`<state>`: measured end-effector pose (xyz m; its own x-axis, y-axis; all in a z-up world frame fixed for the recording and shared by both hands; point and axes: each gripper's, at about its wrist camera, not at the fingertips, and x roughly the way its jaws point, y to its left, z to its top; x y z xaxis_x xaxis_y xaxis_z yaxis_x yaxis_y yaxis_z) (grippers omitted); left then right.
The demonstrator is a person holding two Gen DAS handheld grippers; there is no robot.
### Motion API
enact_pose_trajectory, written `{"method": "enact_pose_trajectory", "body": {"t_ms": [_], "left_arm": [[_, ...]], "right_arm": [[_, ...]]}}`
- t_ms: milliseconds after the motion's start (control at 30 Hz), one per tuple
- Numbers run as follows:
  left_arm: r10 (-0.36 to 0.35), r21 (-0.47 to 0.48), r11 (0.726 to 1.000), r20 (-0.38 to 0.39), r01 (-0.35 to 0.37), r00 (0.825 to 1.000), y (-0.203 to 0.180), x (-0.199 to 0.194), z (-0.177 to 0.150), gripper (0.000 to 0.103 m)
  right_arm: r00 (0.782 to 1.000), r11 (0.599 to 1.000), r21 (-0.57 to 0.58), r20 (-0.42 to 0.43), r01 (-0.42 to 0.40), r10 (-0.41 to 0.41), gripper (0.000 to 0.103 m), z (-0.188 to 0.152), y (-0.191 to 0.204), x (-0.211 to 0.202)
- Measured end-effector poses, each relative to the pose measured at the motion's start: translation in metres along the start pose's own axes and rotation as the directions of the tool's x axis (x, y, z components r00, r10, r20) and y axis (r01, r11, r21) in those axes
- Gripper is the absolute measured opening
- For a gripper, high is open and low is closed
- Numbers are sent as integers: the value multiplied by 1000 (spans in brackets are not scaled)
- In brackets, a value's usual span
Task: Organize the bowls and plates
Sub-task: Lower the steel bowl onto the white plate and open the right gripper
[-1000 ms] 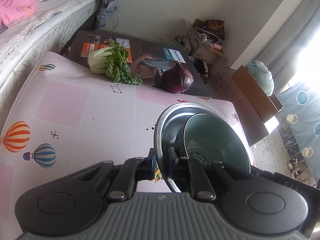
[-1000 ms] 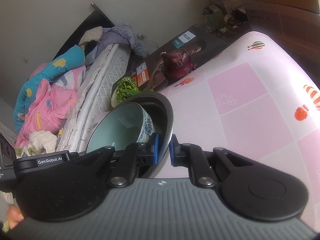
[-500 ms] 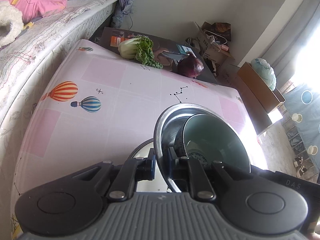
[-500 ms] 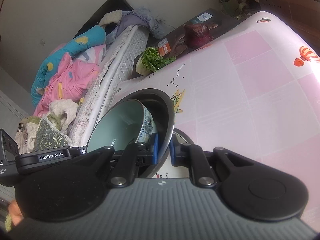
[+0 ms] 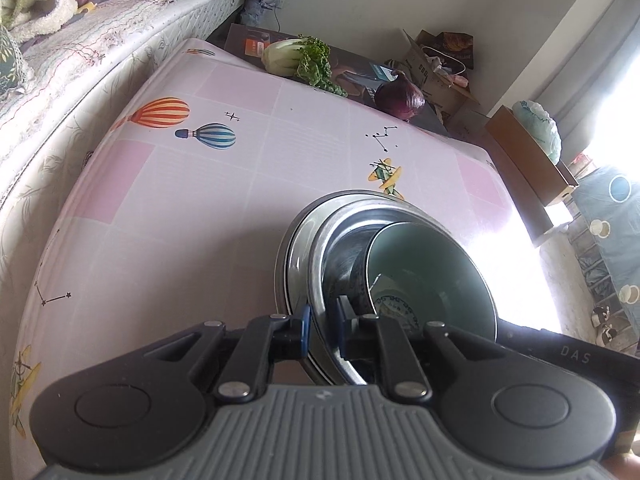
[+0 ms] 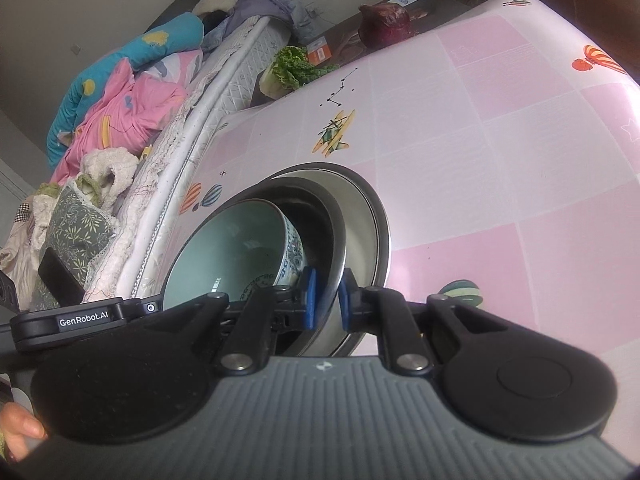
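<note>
Currently, a steel bowl (image 5: 320, 264) is gripped at opposite sides of its rim by 2 grippers. The left gripper (image 5: 322, 326) is closed tight on the rim nearest its camera, with the thin metal wall pinched between its blue pads. The right gripper (image 6: 326, 298) is clamped on the rim in the same way. Inside the steel bowl a ceramic bowl (image 5: 432, 276) is nested, pale green within and patterned blue and white outside. Under the steel bowl a steel plate (image 6: 370, 216) is seen, its rim showing past the bowl; whether bowl and plate touch cannot be told. The stack is placed at the near part of the bench (image 5: 200, 216), which is covered by a pink cloth printed with balloons. At the far edge a leafy green vegetable (image 5: 298, 60) and a red cabbage (image 5: 400, 96) are laid on a dark box (image 5: 360, 68). A bed (image 5: 80, 40) is set alongside the bench.
</note>
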<state>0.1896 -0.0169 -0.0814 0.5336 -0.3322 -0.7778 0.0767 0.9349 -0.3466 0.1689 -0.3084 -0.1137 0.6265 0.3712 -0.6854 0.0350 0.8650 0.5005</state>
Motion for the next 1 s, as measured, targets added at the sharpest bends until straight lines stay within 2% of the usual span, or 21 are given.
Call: {"method": "enact_pose_trajectory", "body": {"t_ms": [367,467,533,567,600,633,700,833,1000], "left_arm": [[-4,18,1000,26,3,1000,-2,-2,0,15],[10,36,999,46,-12,999,-5,-11,-2,26],[31,54,998,79,-35,996,-8,-22,-5,42],[38,61,997,90,-43,995,-9,-26,-7,47],[44,70,996,104,-51,994,-10,-33,-9,53],[47,78,995,114,-56,992,-10,-38,-12,56],[58,90,994,131,-70,990,-11,-48,-16,61],[90,112,988,155,-108,984,-12,-66,-26,71],[140,138,975,211,-172,967,-12,-92,-35,86]], "right_arm": [[1000,1000,-22,-5,10,-10,14,4,0,5],[1000,999,-34,-7,19,-20,16,4,2,2],[1000,999,-35,2,17,-17,17,2,2,-4],[1000,999,-31,10,17,-17,19,2,2,-7],[1000,999,-27,21,18,-17,26,0,1,-11],[999,999,-22,37,34,-33,40,-2,1,-17],[996,998,-25,67,52,-50,59,-7,0,-28],[995,1000,-3,98,25,-24,66,-19,-3,-51],[987,998,-53,160,38,-29,77,-35,11,-84]]}}
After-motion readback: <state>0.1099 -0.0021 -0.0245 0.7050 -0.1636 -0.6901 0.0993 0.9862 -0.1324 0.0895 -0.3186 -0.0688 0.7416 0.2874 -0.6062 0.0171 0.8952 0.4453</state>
